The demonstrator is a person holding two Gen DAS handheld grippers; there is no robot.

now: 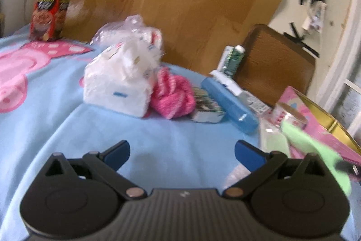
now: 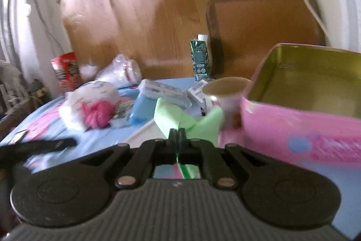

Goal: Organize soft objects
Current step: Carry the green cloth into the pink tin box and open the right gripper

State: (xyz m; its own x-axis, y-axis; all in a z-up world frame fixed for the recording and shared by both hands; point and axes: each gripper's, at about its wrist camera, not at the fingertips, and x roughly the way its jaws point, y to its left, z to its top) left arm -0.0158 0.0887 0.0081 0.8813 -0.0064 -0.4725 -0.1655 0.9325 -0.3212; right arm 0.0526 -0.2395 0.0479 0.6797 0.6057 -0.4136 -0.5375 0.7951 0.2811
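Note:
My right gripper [image 2: 177,133] is shut on a light green cloth [image 2: 180,116] and holds it up beside the open pink tin box [image 2: 300,128] with a gold inside. The green cloth also shows in the left wrist view [image 1: 315,146], at the right by the tin [image 1: 327,128]. My left gripper [image 1: 182,151] is open and empty, above the blue blanket [image 1: 158,134]. Ahead of it lie a pink knitted item [image 1: 173,94] and a white tissue pack [image 1: 119,80]. Both also show in the right wrist view, the pink knit [image 2: 99,113] beside the tissue pack [image 2: 90,94].
A red snack box [image 1: 52,8] stands at the far left. A blue case [image 1: 227,103], a small booklet [image 1: 206,108], a green carton [image 2: 200,58] and a paper cup [image 2: 225,92] lie near the tin. A wooden board [image 1: 180,3] and a brown chair back [image 2: 264,31] stand behind.

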